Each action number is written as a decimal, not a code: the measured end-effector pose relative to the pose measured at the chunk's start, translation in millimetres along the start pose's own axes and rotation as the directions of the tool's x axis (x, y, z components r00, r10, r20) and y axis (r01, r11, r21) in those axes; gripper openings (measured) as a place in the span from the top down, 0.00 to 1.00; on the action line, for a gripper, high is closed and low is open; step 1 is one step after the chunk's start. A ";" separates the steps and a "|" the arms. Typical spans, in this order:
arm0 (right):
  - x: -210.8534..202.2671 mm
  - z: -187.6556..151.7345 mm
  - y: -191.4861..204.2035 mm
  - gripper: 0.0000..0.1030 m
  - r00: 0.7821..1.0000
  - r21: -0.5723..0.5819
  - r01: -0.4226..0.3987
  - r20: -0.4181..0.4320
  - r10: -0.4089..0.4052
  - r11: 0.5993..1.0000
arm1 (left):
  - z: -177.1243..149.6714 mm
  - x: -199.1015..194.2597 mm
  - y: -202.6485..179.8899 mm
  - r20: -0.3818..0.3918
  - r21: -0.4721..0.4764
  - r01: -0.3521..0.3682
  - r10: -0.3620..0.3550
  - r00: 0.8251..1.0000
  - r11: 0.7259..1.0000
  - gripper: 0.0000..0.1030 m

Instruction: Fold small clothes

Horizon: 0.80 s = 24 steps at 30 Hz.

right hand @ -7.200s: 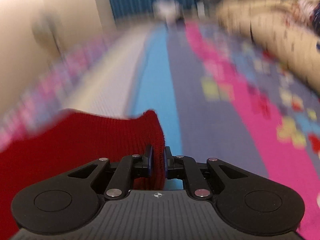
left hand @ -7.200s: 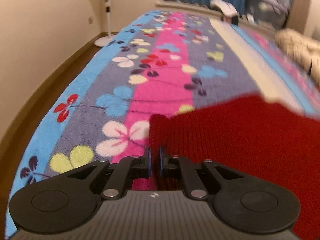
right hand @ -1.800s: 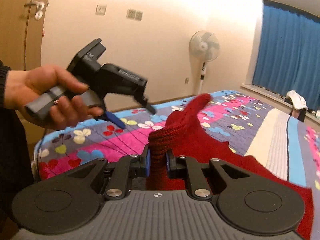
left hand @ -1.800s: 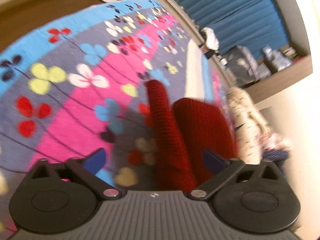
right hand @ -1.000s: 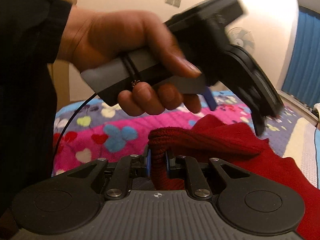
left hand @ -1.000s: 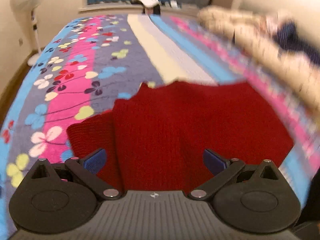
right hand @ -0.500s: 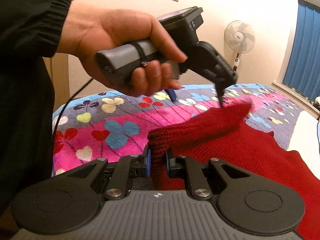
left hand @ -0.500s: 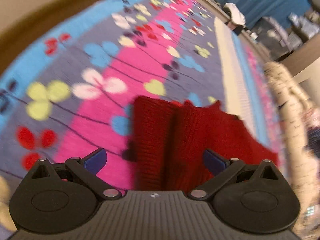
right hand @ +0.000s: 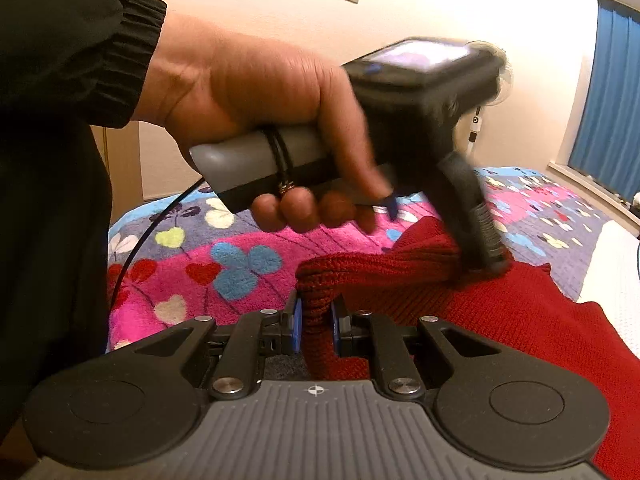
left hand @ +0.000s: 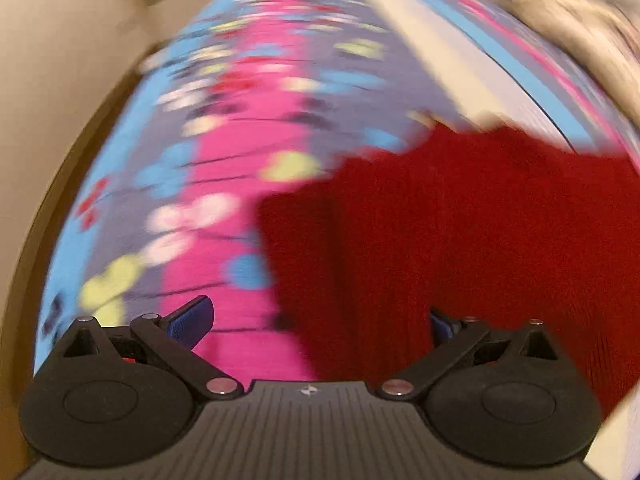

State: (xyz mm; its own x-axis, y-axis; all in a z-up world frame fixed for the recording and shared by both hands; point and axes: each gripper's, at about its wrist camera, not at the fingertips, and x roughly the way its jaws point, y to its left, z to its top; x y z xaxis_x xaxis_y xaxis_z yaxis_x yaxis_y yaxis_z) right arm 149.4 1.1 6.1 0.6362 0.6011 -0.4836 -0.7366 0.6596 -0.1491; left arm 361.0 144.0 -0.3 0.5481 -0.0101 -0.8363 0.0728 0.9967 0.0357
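A red knit garment (left hand: pixel 480 240) lies on the flowered bedspread (left hand: pixel 240 120), filling the right half of the blurred left wrist view. My left gripper (left hand: pixel 318 320) is open wide above the garment's left edge, nothing between its blue pads. In the right wrist view my right gripper (right hand: pixel 316 320) is shut on a bunched fold of the red garment (right hand: pixel 520 320), lifting it off the bedspread (right hand: pixel 240 264). A hand (right hand: pixel 260 92) holds the left gripper (right hand: pixel 436 220) tilted steeply down, its far finger down at the raised red fold.
The bed's left edge runs along a wall and brown floor (left hand: pixel 60 184). A cream bundle (left hand: pixel 580 28) lies at the bed's far right. Blue curtains (right hand: pixel 612 100) hang at the back. A black sleeve (right hand: pixel 60 40) and cable (right hand: pixel 160 216) fill the left.
The left gripper swung across and sank onto the raised red fold, still open. The right gripper kept still, holding its fold.
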 end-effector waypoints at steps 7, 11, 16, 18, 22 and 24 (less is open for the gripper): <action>0.4 0.7 -1.3 0.86 1.000 0.015 -0.004 0.002 0.004 1.000 | 4.6 2.1 69.8 0.019 -0.431 0.159 -0.168 0.986 0.888 0.01; -0.4 1.4 -2.6 0.86 1.000 0.022 -0.006 0.004 0.006 1.000 | 5.5 27.8 56.2 -0.028 -0.488 0.333 -0.396 0.918 0.807 0.01; -3.2 1.7 -4.4 0.86 1.000 0.032 -0.005 0.013 0.005 0.999 | 9.3 53.4 47.2 -0.081 -0.478 0.318 -0.401 0.913 0.819 0.01; -5.7 2.9 -6.2 0.86 1.000 0.046 -0.008 0.028 0.007 0.999 | 11.4 56.0 47.9 -0.058 -0.483 0.348 -0.426 0.903 0.803 0.01; -13.3 8.0 -11.8 0.86 0.997 0.082 -0.013 0.072 0.007 0.997 | 15.1 61.1 48.1 -0.027 -0.475 0.389 -0.455 0.890 0.789 0.26; -16.4 9.6 -13.0 0.86 0.996 0.086 -0.007 0.086 0.000 0.996 | 16.2 63.5 47.4 -0.023 -0.478 0.411 -0.479 0.878 0.777 0.47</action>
State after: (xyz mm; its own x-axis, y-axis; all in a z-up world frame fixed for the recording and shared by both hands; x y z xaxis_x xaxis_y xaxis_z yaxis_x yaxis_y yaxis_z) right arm 150.7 -13.0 24.3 0.6539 0.6376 -0.4072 -0.7187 0.6917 -0.0711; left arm 412.7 189.3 -42.9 0.4266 -0.4843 -0.7638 -0.1161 0.8082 -0.5773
